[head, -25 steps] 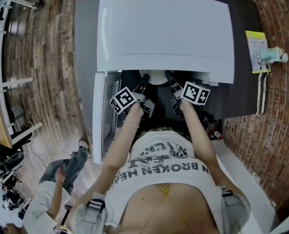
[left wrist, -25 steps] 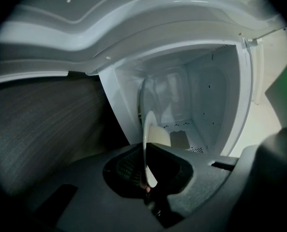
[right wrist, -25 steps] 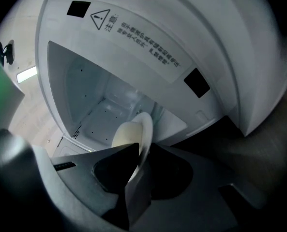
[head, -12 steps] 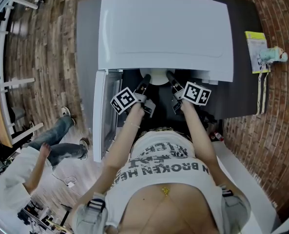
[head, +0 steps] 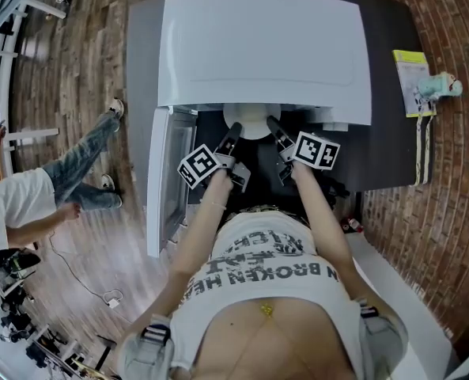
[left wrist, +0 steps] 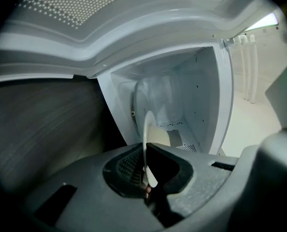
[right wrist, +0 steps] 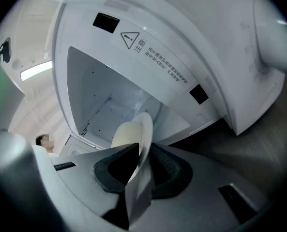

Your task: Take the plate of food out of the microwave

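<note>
A white plate [head: 252,123] pokes out of the open white microwave [head: 266,50], which stands on a dark grey counter [head: 392,149]. My left gripper [head: 232,138] is shut on the plate's left rim and my right gripper [head: 275,131] on its right rim. In the left gripper view the plate [left wrist: 146,139] runs edge-on between the jaws of the left gripper [left wrist: 147,170], with pale food [left wrist: 158,135] on it. In the right gripper view the plate's rim [right wrist: 144,132] sits in the jaws of the right gripper [right wrist: 141,170], with the pale food [right wrist: 125,134] beside it and the microwave cavity [right wrist: 109,100] behind.
The microwave door [head: 164,184] hangs open at the left, close to my left arm. A yellow-green booklet [head: 413,81] and a small figure [head: 444,85] lie on the counter's right end. A person [head: 28,204] stands on the wooden floor at the left.
A little more of the plate shows from under the microwave's top edge. Both grippers hold it as before. The person at the left has walked up along the floor.
</note>
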### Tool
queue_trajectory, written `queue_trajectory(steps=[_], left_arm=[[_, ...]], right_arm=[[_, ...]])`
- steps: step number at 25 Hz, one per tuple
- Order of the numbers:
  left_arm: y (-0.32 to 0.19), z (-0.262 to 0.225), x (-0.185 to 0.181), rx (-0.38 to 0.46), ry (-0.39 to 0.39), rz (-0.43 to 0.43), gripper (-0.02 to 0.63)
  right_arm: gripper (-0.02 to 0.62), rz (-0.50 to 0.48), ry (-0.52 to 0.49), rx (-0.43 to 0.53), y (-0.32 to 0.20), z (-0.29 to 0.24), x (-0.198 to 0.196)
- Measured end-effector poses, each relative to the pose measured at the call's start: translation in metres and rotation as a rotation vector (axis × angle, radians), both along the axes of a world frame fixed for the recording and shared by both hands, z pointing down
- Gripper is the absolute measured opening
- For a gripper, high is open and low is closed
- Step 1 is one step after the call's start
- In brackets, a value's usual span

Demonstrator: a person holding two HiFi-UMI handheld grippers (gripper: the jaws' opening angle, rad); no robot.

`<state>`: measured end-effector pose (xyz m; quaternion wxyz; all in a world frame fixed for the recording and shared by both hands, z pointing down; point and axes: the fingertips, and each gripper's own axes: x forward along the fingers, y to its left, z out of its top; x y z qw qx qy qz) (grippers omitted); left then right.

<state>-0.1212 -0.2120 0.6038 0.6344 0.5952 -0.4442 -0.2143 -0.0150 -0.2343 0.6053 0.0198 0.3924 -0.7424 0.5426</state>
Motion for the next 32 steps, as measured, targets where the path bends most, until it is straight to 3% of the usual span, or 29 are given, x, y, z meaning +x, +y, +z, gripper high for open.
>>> queue_trajectory(steps=[32], left_arm=[[0.040,-0.015,0.027,0.046,-0.020,-0.106,0.017]], right_arm=[[0.069,-0.095,-0.024,0.026,0.029,-0.014,0.024]])
